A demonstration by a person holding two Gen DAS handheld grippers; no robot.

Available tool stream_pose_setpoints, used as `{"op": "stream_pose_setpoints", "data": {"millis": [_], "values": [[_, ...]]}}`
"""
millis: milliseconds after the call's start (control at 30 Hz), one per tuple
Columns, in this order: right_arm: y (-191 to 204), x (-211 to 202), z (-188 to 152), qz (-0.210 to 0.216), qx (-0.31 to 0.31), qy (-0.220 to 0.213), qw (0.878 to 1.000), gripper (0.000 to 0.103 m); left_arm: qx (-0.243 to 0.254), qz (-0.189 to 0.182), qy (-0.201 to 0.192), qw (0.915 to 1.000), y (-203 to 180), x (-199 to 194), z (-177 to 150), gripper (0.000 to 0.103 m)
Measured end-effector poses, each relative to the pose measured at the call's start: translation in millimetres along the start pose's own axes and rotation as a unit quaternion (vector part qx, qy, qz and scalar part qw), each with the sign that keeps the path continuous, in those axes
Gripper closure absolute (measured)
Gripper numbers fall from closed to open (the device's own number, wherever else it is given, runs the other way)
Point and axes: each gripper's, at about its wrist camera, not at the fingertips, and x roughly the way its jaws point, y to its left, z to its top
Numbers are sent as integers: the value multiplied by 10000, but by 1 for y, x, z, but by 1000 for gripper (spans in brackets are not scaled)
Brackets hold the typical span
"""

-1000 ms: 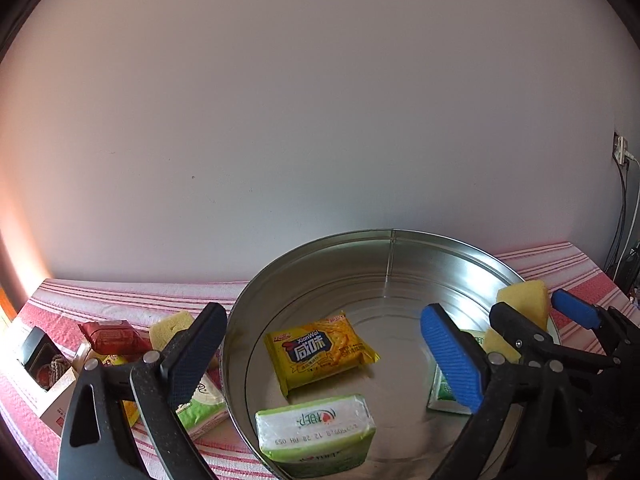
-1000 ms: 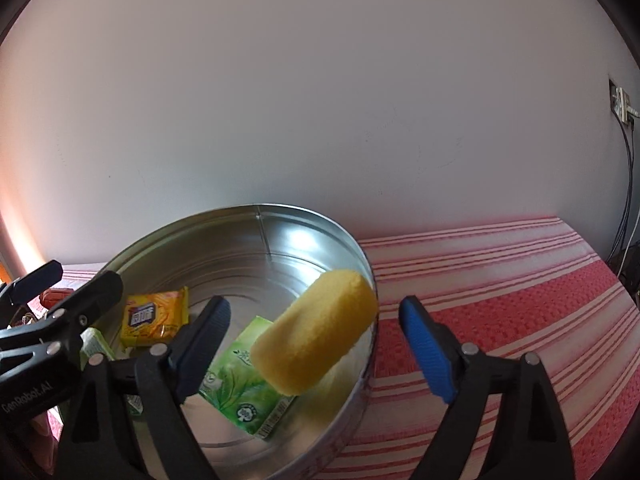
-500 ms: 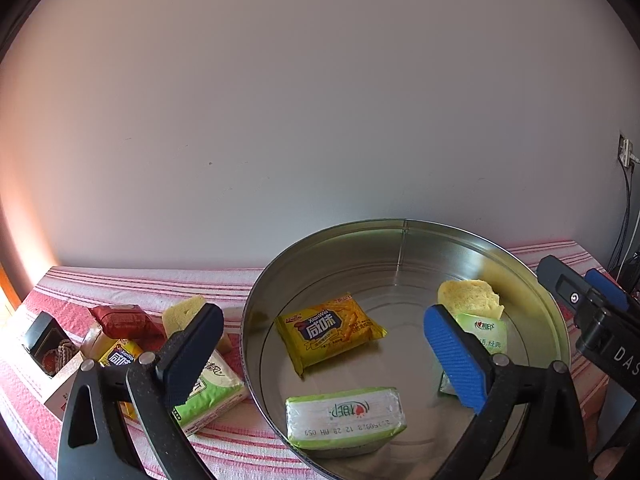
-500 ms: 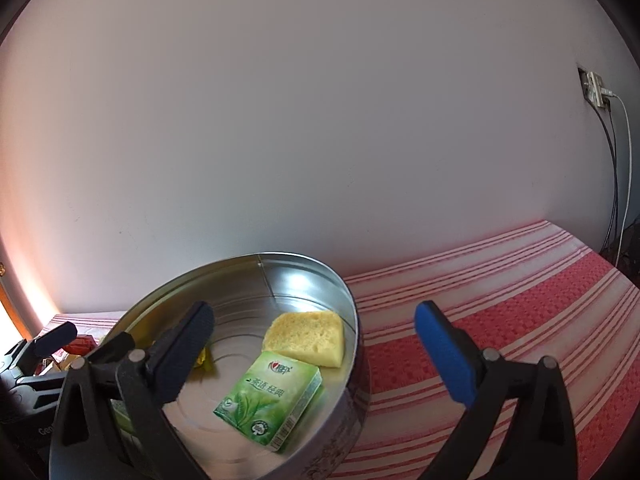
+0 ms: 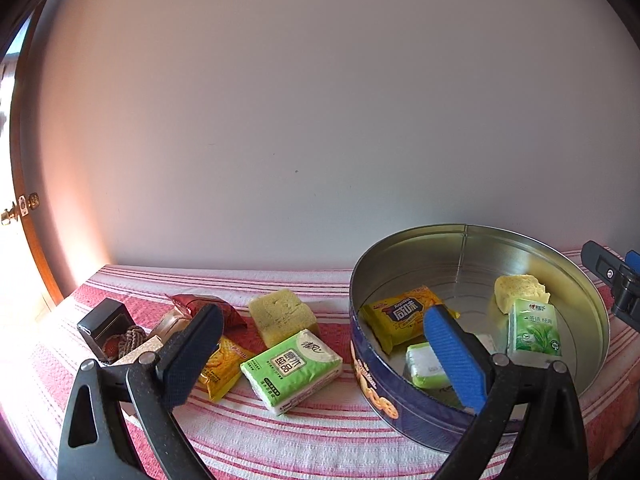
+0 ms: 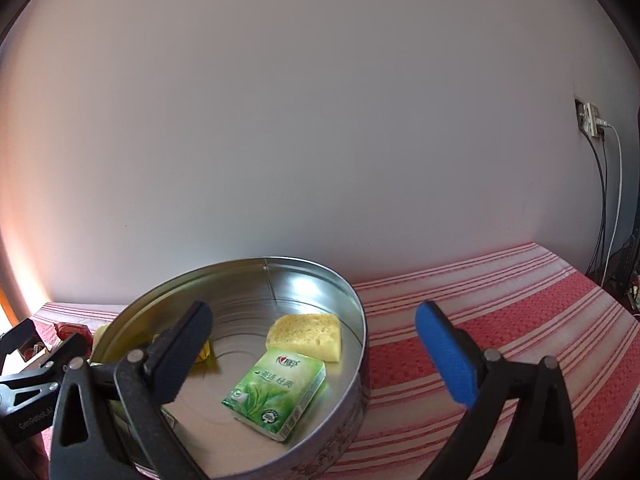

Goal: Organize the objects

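1. Covering the work surface is a red-and-white striped cloth (image 5: pixel 320 432) of woven, ribbed texture; behind it stands a plain pale wall (image 5: pixel 320 120).
2. A wooden door frame (image 5: pixel 24 184) shows at the left edge of the left wrist view; a wall socket (image 6: pixel 588 120) with cables hanging from it shows at the right of the right wrist view.
3. The round tin (image 5: pixel 592 292) is shallow, with a bright metal interior and a dark blue printed outer wall; it sits on the cloth toward the right.
4. Inside the tin: a porous yellow sponge (image 6: pixel 306 334) near the far wall, a green tea-leaf tissue pack (image 6: pixel 276 392) touching it, a yellow snack packet (image 5: pixel 408 316), and a second green pack (image 5: pixel 426 364), partly hidden by a finger.
5. On the cloth left of the tin: a glossy green tissue pack (image 5: pixel 292 364), a second sponge (image 5: pixel 282 314) just beside it, a yellow wrapper (image 5: pixel 222 366), a red wrapper (image 5: pixel 208 306) and a small open box (image 5: pixel 112 328).
6. Left gripper (image 5: pixel 328 356): jaws spread wide, holding nothing, above the cloth at the tin's near-left rim.
7. Right gripper (image 6: pixel 316 356): jaws spread wide, holding nothing, over the tin's right side.
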Motion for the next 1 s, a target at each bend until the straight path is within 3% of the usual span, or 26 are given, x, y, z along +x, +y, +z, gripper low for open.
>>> {"op": "stream_pose_setpoints", "data": {"millis": [167, 433, 667, 1000], "values": [[7, -8, -5, -283, -202, -281, 9990, 0, 3, 137, -10, 9999, 17, -3, -10, 1], [32, -23, -16, -457, -414, -277, 9977, 0, 35, 178, 25, 9998, 43, -18, -17, 1], [60, -46, -30, -258, -428, -105, 9987, 0, -25, 97, 243, 9997, 75, -17, -22, 1], [128, -58, -48, 269, -751, 125, 9967, 0, -336, 293, 659, 9968, 143, -1, -30, 1]]}}
